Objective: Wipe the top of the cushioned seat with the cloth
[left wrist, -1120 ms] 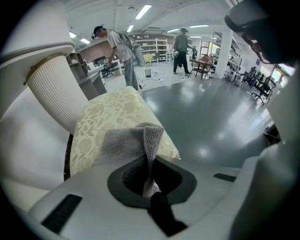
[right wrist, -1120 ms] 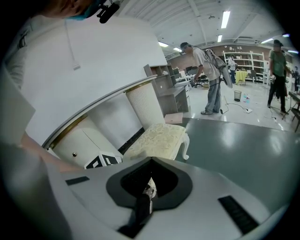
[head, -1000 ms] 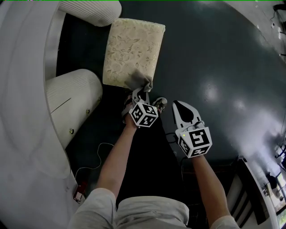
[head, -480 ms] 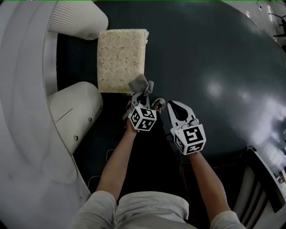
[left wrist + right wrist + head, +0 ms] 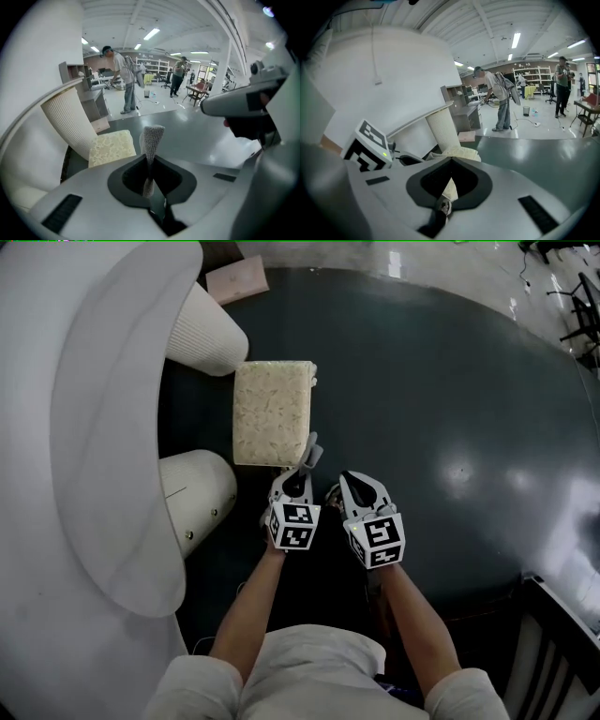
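Both claws have risen clear of the cushioned seat (image 5: 272,413), which now lies ahead of and below my left claw (image 5: 298,474), pinched narrow on the cloth (image 5: 307,451), judged light and limp, best held by its bunched edge, while my right claw (image 5: 349,482) is closed and empty.

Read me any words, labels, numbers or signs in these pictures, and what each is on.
No readable text anywhere.
The marker cube on the left tongs and the one on the right tongs bear only black-and-white square patterns, no letters.
Shelves far back: too small to read.
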The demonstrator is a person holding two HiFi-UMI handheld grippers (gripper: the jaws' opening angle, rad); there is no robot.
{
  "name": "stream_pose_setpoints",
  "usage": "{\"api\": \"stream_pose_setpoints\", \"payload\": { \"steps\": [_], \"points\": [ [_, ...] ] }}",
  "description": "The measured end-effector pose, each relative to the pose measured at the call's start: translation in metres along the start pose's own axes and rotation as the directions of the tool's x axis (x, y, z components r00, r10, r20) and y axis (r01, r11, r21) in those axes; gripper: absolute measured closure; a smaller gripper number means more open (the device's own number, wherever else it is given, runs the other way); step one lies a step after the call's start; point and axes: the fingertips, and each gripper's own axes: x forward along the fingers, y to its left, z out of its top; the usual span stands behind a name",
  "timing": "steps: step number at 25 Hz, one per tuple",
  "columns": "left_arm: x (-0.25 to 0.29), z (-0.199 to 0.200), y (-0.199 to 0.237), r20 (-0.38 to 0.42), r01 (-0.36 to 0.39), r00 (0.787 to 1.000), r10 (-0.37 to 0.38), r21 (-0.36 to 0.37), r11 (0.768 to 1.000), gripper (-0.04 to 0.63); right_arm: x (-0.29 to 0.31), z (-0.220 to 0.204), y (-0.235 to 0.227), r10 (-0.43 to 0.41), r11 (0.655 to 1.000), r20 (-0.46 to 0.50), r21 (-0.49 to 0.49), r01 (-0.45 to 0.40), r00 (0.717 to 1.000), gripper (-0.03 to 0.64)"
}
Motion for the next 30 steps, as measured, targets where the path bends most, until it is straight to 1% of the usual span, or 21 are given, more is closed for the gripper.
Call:
{"api": "stream_pose_setpoints", "payload": {
  "steps": [3, 6, 9, 12, 17, 19, 20, 22, 26, 30],
  "points": [
    [-0.048, 0.032, 0.009, 0.071, -0.04, 0.997, 0.042, -0.038, 0.999, 0.568, -0.014, 0.034, 0.01, -0.023, 0.997, 0.048, -0.066, 0.026, 0.999, 0.607],
    [-0.091, 0.051, 0.019, 0.134, -0.072, 0.987, 0.084, -0.094, 0.993, 0.568, -0.029, 0.066, 0.02, -0.053, 0.995, 0.111, -0.083, 0.062, 0.992, 0.607],
    [-0.128, 0.07, 0.028, 0.209, -0.091, 0.97, 0.122, -0.156, 0.984, 0.568, -0.038, 0.095, 0.034, -0.072, 0.991, 0.163, -0.096, 0.089, 0.984, 0.607],
    [-0.162, 0.076, 0.031, 0.275, -0.091, 0.951, 0.139, -0.18, 0.979, 0.568, -0.046, 0.109, 0.06, -0.047, 0.991, 0.19, -0.113, 0.07, 0.981, 0.607],
    [-0.212, 0.078, 0.041, 0.34, -0.098, 0.929, 0.144, -0.149, 0.984, 0.568, -0.063, 0.112, 0.119, 0.016, 0.981, 0.194, -0.194, 0.023, 0.981, 0.607],
    [-0.238, 0.077, 0.048, 0.369, -0.104, 0.917, 0.152, -0.146, 0.984, 0.568, -0.076, 0.116, 0.142, 0.033, 0.984, 0.206, -0.176, 0.004, 0.978, 0.607],
    [-0.252, 0.076, 0.051, 0.381, -0.105, 0.912, 0.153, -0.144, 0.984, 0.568, -0.084, 0.118, 0.152, 0.028, 0.988, 0.215, -0.157, 0.007, 0.976, 0.607],
    [-0.28, 0.074, 0.054, 0.408, -0.101, 0.901, 0.147, -0.132, 0.986, 0.568, -0.106, 0.122, 0.168, -0.007, 0.989, 0.238, -0.139, 0.041, 0.971, 0.607],
    [-0.333, 0.074, 0.044, 0.468, -0.077, 0.878, 0.104, -0.076, 0.994, 0.568, -0.16, 0.127, 0.194, -0.089, 0.979, 0.288, -0.15, 0.137, 0.953, 0.607],
    [-0.376, 0.074, 0.022, 0.515, -0.027, 0.856, 0.041, -0.035, 0.999, 0.568, -0.21, 0.14, 0.212, -0.122, 0.976, 0.354, -0.128, 0.178, 0.927, 0.607]
  ]
}}
